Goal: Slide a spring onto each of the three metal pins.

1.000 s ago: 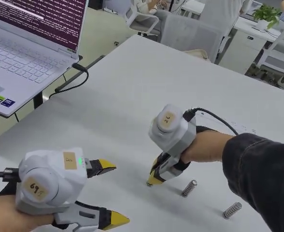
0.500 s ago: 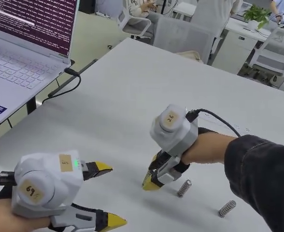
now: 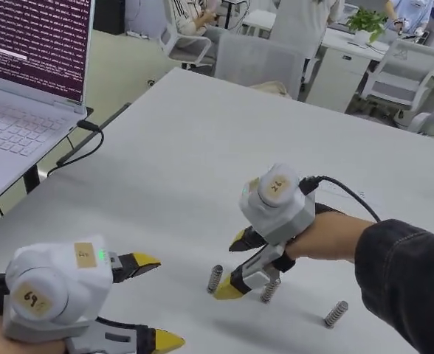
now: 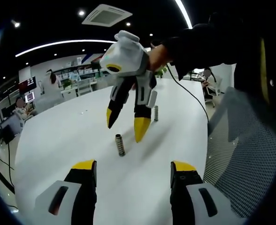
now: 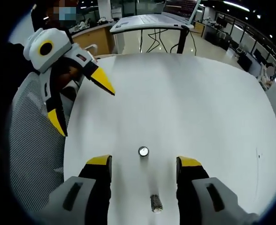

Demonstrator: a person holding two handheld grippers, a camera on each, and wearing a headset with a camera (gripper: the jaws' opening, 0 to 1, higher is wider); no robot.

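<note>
A small metal spring (image 3: 215, 279) stands upright on the white table (image 3: 187, 147), just left of my right gripper (image 3: 232, 265). That gripper is open, with nothing between its yellow tips. In the right gripper view the spring's round top (image 5: 143, 151) lies just ahead of the open right gripper (image 5: 144, 161). A second spring (image 3: 270, 290) is right behind its lower jaw, and a third spring (image 3: 336, 314) is farther right. My left gripper (image 3: 152, 301) hovers open and empty at the near left. In the left gripper view the upright spring (image 4: 120, 145) stands under the right gripper (image 4: 126, 126).
An open laptop (image 3: 25, 96) sits on a stand at the far left, with a black cable (image 3: 91, 136) reaching the table edge. Office chairs (image 3: 261, 59) and desks stand beyond the far edge. A mesh chair back (image 4: 241, 154) is close by.
The right gripper's jaws have opened and let go of a spring, which now stands upright beside them. The head camera has shifted, so the laptop sits farther left.
</note>
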